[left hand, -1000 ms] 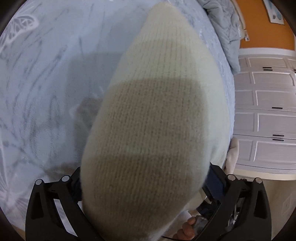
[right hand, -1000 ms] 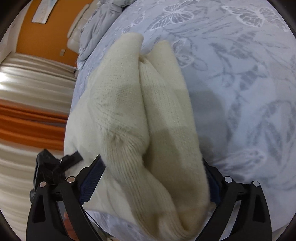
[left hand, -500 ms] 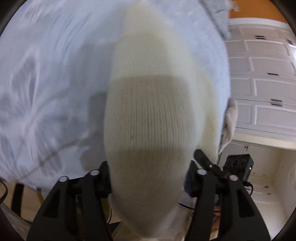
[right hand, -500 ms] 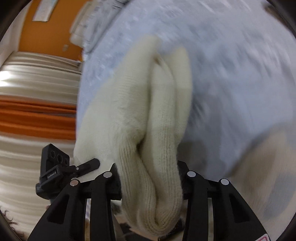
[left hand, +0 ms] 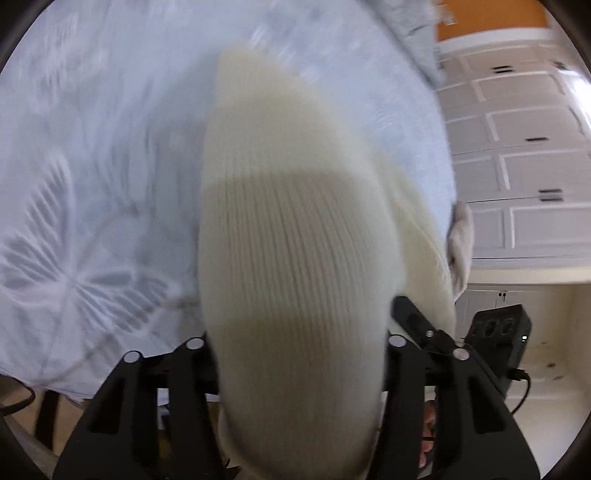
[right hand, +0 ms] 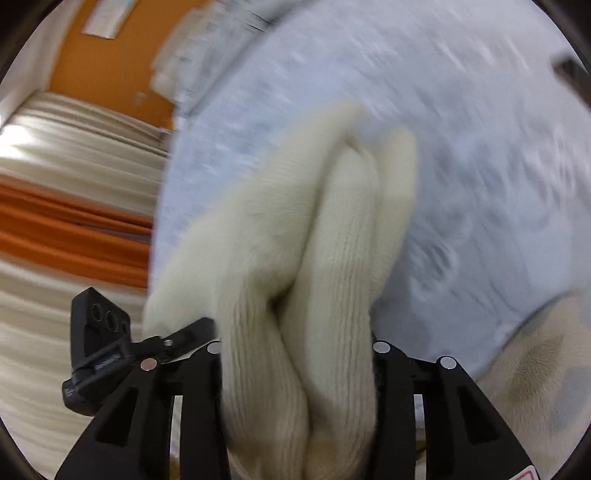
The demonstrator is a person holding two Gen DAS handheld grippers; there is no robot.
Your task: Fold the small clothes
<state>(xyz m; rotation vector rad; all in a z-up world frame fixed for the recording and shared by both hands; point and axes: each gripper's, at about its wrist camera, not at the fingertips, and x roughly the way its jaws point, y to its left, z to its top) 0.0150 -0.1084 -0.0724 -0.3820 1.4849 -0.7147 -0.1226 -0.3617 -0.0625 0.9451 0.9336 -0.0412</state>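
Note:
A cream knitted garment [left hand: 295, 258] runs from the bed toward me and fills the middle of the left wrist view. My left gripper [left hand: 295, 354] is shut on its near edge, the cloth bunched between the jaws. In the right wrist view the same garment [right hand: 314, 266] lies in thick folds. My right gripper [right hand: 295, 354] is shut on a bundle of those folds. Both views are blurred by motion. The fingertips are hidden by the cloth. The other gripper shows at the edge of each view [left hand: 495, 332] [right hand: 99, 339].
The bed has a pale blue butterfly-print cover [left hand: 92, 184] [right hand: 480, 166]. A grey blanket [left hand: 413, 33] lies at its far end. White cabinet drawers [left hand: 517, 166] stand to the right, orange and cream curtains [right hand: 74, 221] to the left. A beige rug [right hand: 539, 369] lies beside the bed.
Both grippers closed from wide open onto the cream garment. They have pulled back toward the bed's near edge, so floor and bed edge now show below.

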